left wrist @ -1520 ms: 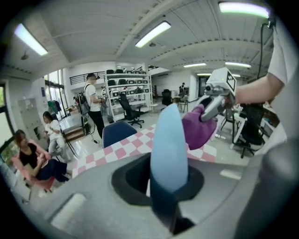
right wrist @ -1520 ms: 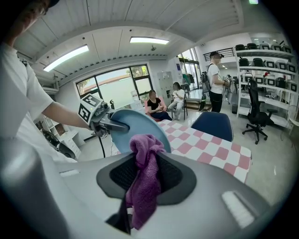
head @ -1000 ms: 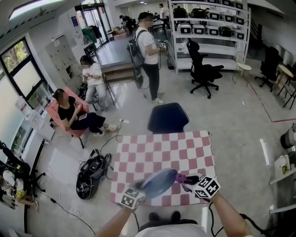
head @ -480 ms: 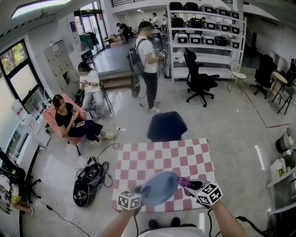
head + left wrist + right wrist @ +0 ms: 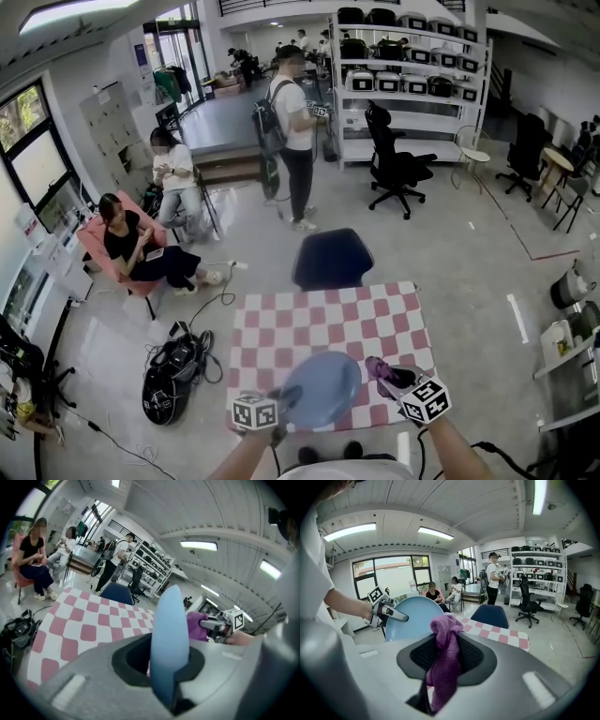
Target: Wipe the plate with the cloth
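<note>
Left claw (image 5: 287, 399) clamps plate (image 5: 323, 386) | right claw (image 5: 399, 379) clamps cloth (image 5: 380, 367) | checkered table (image 5: 319, 323) | grey floor (image 5: 450, 253) around

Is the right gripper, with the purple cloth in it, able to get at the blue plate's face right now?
Probably yes. The left gripper holds the plate up by its edge, face turned toward the right gripper, and nothing stands between the cloth and that face.

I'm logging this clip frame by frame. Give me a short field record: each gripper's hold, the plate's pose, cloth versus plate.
left gripper: jaws shut on the plate rim
right gripper: jaws shut on the cloth
plate: blue, tilted, held over the checkered table
cloth to plate: beside its right edge; contact unclear
</note>
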A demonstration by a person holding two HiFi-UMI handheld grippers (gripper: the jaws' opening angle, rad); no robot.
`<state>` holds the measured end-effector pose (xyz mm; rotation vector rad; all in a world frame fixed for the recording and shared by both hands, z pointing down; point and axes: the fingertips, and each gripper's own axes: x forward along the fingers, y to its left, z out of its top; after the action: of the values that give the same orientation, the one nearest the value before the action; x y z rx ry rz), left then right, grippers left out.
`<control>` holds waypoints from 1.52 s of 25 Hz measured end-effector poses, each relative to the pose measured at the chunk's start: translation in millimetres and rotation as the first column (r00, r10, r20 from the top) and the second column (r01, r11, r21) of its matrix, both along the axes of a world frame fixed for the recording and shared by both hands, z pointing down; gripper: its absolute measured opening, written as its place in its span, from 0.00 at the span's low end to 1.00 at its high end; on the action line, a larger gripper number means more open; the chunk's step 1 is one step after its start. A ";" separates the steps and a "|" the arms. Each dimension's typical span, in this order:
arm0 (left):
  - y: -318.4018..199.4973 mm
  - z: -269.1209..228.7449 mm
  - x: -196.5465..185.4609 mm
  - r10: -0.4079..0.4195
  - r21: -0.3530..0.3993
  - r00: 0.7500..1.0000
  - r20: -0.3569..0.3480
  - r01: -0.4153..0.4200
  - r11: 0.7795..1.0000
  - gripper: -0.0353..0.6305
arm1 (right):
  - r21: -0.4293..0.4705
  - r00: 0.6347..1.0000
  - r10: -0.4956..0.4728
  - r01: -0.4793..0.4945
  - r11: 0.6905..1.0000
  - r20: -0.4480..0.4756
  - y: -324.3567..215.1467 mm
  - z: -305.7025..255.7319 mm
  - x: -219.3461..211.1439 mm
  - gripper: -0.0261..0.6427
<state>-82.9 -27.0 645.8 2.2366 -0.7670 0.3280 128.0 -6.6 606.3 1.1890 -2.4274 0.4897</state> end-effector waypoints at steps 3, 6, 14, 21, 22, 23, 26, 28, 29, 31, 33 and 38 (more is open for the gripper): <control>-0.3 0.5 0.1 0.000 -0.035 0.999 -0.046 -0.002 0.999 0.13 | 0.007 0.999 0.034 -0.033 0.999 -0.016 -0.8 4.9 0.7 0.20; -3.4 0.0 2.7 0.005 -0.053 0.998 -0.060 -0.008 0.999 0.13 | 0.004 0.997 0.079 -0.079 0.997 -0.018 -5.6 10.1 2.7 0.20; -5.6 -7.9 5.6 -0.042 -0.151 0.977 -0.208 0.010 0.988 0.13 | 0.031 0.987 0.157 -0.158 0.987 0.034 -6.9 4.1 2.8 0.20; -10.3 -4.6 2.0 -0.079 -0.195 0.969 -0.233 0.033 0.980 0.13 | 0.064 0.982 0.188 -0.190 0.980 0.034 -11.4 -2.4 13.0 0.20; -10.6 -5.9 2.1 -0.088 -0.211 0.964 -0.252 0.034 0.977 0.13 | 0.068 0.980 0.194 -0.196 0.978 0.039 -11.9 -4.0 14.3 0.20; -10.9 -7.8 2.2 -0.097 -0.226 0.957 -0.272 0.034 0.974 0.13 | 0.071 0.979 0.200 -0.203 0.977 0.044 -12.2 -5.3 15.3 0.20; -11.8 -11.6 3.2 -0.122 -0.270 0.939 -0.321 0.032 0.962 0.13 | 0.077 0.976 0.210 -0.214 0.974 0.054 -12.9 -7.1 16.7 0.20; -12.1 -9.7 3.3 -0.134 -0.298 0.931 -0.339 0.029 0.954 0.13 | 0.083 0.976 0.211 -0.215 0.973 0.055 -13.6 -6.5 16.6 0.20; -12.9 -7.9 3.1 -0.135 -0.309 0.931 -0.340 0.025 0.951 0.13 | 0.088 0.976 0.211 -0.215 0.973 0.055 -14.7 -6.7 16.5 0.20; -14.9 -4.1 3.1 -0.130 -0.326 0.934 -0.332 0.015 0.945 0.13 | 0.099 0.976 0.211 -0.215 0.972 0.053 -18.2 -7.8 15.6 0.20; -14.8 -1.5 3.3 -0.126 -0.343 0.936 -0.328 0.007 0.939 0.13 | 0.103 0.977 0.209 -0.213 0.972 0.051 -20.4 -8.0 14.1 0.20; -14.5 -1.1 4.0 -0.162 -0.395 0.918 -0.362 0.006 0.919 0.13 | 0.108 0.975 0.216 -0.220 0.969 0.051 -22.3 -10.3 15.7 0.20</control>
<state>-78.9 -41.5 644.7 1.8047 -0.5272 -0.0163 143.7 -28.9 596.0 1.5191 -2.3960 0.4462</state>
